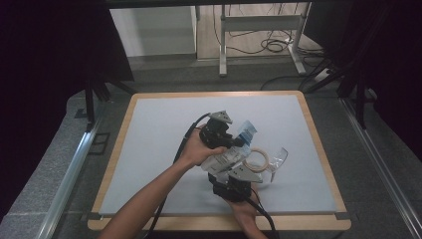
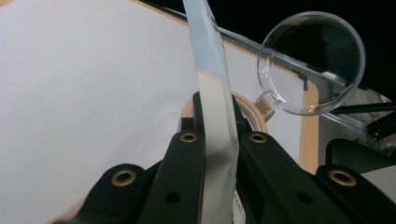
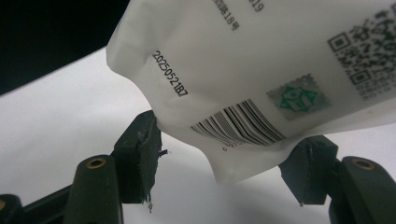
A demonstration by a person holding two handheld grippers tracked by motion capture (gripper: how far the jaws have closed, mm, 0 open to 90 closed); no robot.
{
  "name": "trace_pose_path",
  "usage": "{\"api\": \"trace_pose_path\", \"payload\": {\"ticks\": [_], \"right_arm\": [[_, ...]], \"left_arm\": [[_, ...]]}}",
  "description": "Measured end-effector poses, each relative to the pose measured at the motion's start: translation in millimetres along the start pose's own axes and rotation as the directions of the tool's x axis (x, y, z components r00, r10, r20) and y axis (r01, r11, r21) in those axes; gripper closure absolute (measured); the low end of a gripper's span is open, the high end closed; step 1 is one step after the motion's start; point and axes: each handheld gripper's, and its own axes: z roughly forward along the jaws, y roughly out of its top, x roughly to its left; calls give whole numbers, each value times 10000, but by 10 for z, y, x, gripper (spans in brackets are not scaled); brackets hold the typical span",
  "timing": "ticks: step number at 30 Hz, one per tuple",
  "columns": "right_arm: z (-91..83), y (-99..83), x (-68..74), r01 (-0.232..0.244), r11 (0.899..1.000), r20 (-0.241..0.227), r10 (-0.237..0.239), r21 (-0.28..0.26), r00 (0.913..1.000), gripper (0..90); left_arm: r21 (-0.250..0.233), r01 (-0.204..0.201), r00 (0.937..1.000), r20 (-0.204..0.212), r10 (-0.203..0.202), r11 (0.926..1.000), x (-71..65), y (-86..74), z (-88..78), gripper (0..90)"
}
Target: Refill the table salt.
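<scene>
A white pouch [image 1: 228, 156] with a blue top and a printed barcode is held up over the grey mat [image 1: 159, 149] between both grippers. My left gripper [image 1: 238, 140] is shut on the pouch's thin upper edge [image 2: 210, 70], which I see edge-on between its jaws [image 2: 217, 116]. From below, my right gripper [image 1: 227, 167] has the pouch's lower end [image 3: 261, 60] between its pads [image 3: 229, 149]; both pads touch its sides. A clear plastic cup [image 1: 278, 158] [image 2: 313, 60] lies on its side just right of the pouch, with a wooden ring [image 1: 259, 160] [image 2: 254, 112] beside it.
The mat covers a wooden-edged tabletop [image 1: 318, 144]. Open mat lies to the left and toward the far edge. Beyond the table stand a metal frame [image 1: 259, 30] and loose cables on the floor.
</scene>
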Motion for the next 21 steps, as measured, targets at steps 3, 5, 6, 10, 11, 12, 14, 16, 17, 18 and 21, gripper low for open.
{"api": "trace_pose_path", "payload": {"ticks": [3, 5, 6, 10, 11, 12, 14, 16, 17, 18, 21], "right_arm": [[-2, 7, 3, -85, 9999, 41, 85, -129, 10000, 365], [0, 5, 5, -192, 9997, 55, 193, -146, 9998, 365], [2, 3, 3, -281, 9995, 12, 281, -151, 9996, 365], [8, -3, 9, -431, 9988, 54, 433, -218, 9990, 365], [6, -2, 11, -413, 9988, 77, 415, -271, 9991, 365], [3, 1, 14, -446, 9985, 99, 450, -321, 9989, 365], [3, 7, 19, -465, 9981, 145, 471, -406, 9988, 365], [5, 12, 22, -515, 9976, 151, 523, -464, 9985, 365], [6, 15, 23, -559, 9973, 135, 566, -471, 9983, 365], [6, 17, 22, -580, 9971, 127, 587, -484, 9982, 366], [2, 20, 23, -553, 9970, 171, 563, -550, 9983, 366]], "left_arm": [[105, -36, 10000, -44, 36, 9999, -32, 36, 28, 900], [302, -51, 9999, -134, 55, 9995, -41, 52, 50, 900], [424, -11, 9999, -103, 15, 9991, -41, 61, 63, 900], [678, -46, 10000, -79, 51, 9977, -38, 99, 97, 900], [727, -52, 10000, -41, 55, 9973, -37, 111, 101, 900], [828, -125, 9999, -46, 129, 9965, -34, 125, 101, 900], [909, -155, 9999, -53, 160, 9957, -42, 147, 111, 900], [1032, -213, 9997, -77, 222, 9944, -52, 166, 119, 900], [1115, -297, 9995, -104, 310, 9933, -53, 175, 122, 900], [1156, -312, 9994, -117, 327, 9928, -57, 182, 124, 900], [1133, -287, 9996, -42, 293, 9931, -57, 193, 120, 900]]}}
